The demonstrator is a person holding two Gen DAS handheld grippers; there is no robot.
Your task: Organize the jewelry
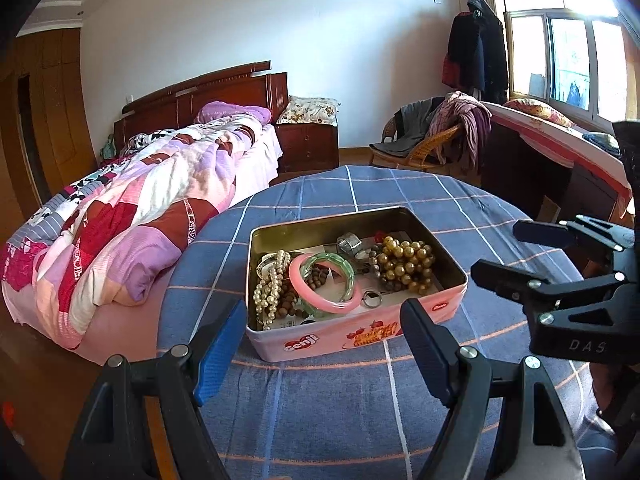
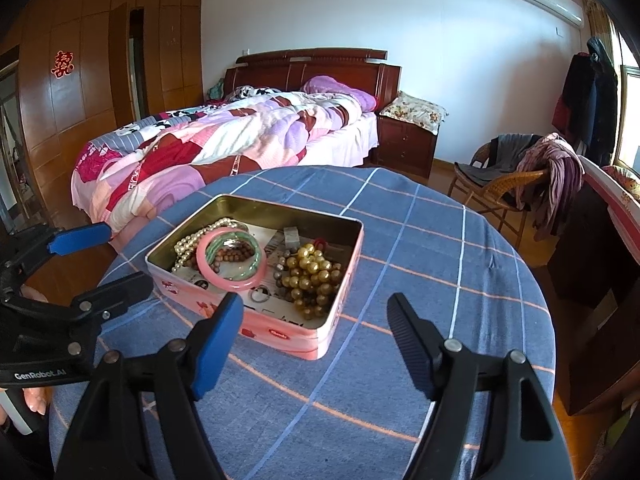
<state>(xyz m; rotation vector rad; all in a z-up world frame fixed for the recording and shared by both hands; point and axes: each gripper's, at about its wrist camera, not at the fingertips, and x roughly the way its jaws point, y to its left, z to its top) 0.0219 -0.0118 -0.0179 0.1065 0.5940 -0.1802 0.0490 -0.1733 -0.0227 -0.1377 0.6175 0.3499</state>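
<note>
Both grippers, left gripper (image 1: 324, 334) and right gripper (image 2: 316, 328), are hanging wide open, gripping nothing; the jewelry tin (image 1: 440, 308) is sitting dead ahead on the tablecloth (image 2: 440, 240), closer to the left one.

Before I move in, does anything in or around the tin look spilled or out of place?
Nothing has spilled: the tablecloth around the tin is bare. Inside, the jewelry is jumbled: the pink bangle lies across the green bangle and brown beads, with the pearls and gold beads heaped at either end.
</note>
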